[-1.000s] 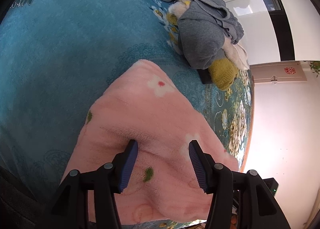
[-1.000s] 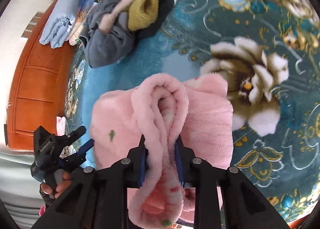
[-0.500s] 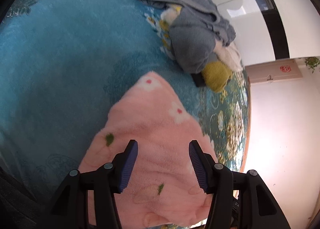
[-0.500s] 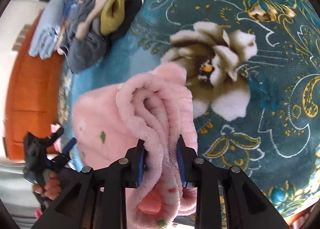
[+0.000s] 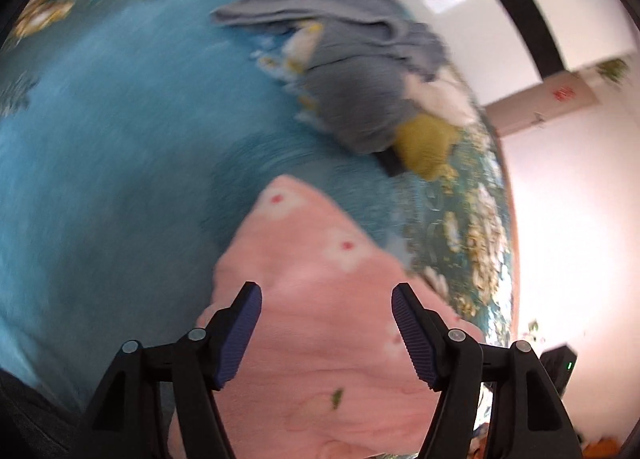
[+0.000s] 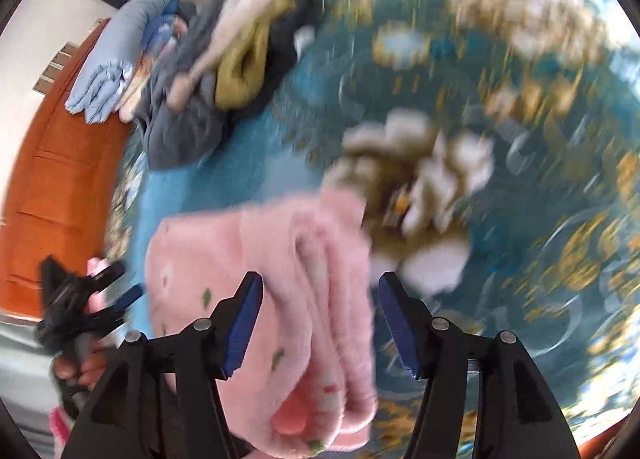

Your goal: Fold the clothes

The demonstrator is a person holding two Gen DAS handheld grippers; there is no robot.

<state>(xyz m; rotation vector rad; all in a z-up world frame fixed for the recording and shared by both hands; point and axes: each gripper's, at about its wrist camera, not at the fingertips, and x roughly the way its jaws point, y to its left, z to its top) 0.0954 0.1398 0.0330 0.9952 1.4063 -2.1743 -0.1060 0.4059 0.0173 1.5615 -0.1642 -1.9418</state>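
A pink fleece garment (image 5: 320,339) lies folded on the blue flowered bed cover (image 5: 100,159), near the bed's side edge; the left gripper (image 5: 326,333) hangs over it with jaws that have just been opening, set wide and clear of the cloth; the right gripper (image 6: 320,323) has also just been opening, its jaws standing apart on either side of the garment's thick rolled edge (image 6: 332,299) without pressing it; a pile of unfolded clothes (image 5: 360,71) sits further up the bed, apart from the pink piece.
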